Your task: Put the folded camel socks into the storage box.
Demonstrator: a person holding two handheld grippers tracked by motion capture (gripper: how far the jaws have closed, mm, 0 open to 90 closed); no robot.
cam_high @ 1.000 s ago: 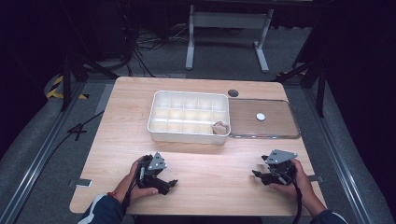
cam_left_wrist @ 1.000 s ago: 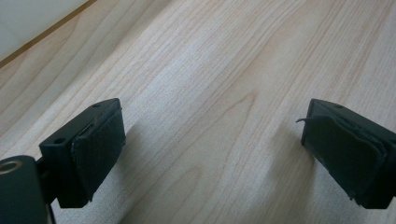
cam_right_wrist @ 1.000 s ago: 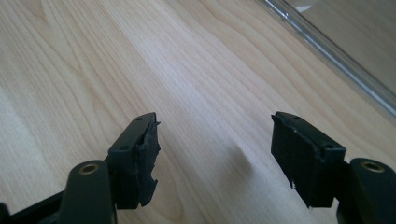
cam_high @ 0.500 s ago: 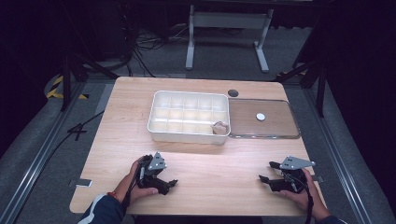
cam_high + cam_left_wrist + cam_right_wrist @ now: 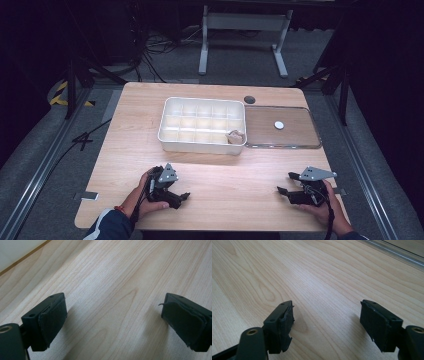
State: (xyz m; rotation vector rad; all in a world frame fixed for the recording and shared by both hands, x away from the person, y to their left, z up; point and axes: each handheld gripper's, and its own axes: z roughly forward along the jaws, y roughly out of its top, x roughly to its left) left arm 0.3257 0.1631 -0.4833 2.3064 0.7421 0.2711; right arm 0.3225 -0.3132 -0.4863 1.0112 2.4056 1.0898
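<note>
A white compartment tray (image 5: 170,131) stands in the middle of the wooden table (image 5: 135,150), with a crumpled tan lump (image 5: 235,136) in its near right cell. My left gripper (image 5: 181,192) rests low on the table near the front edge, its jaws pointing right. In the left gripper view it (image 5: 112,315) is open over bare wood. My right gripper (image 5: 285,182) lies at the front right, jaws pointing left. In the right gripper view it (image 5: 327,315) is open, its jaws having just been opening wider, with nothing between them.
A clear flat lid (image 5: 300,137) lies right of the tray with a small white disc (image 5: 279,125) on it; its edge (image 5: 397,252) shows in the right gripper view. The tray's white wall (image 5: 15,250) shows in the left gripper view. A dark round hole (image 5: 249,99) marks the table's back.
My right gripper has shifted to the right and closer to the table's front edge. The left gripper has stayed where it was.
</note>
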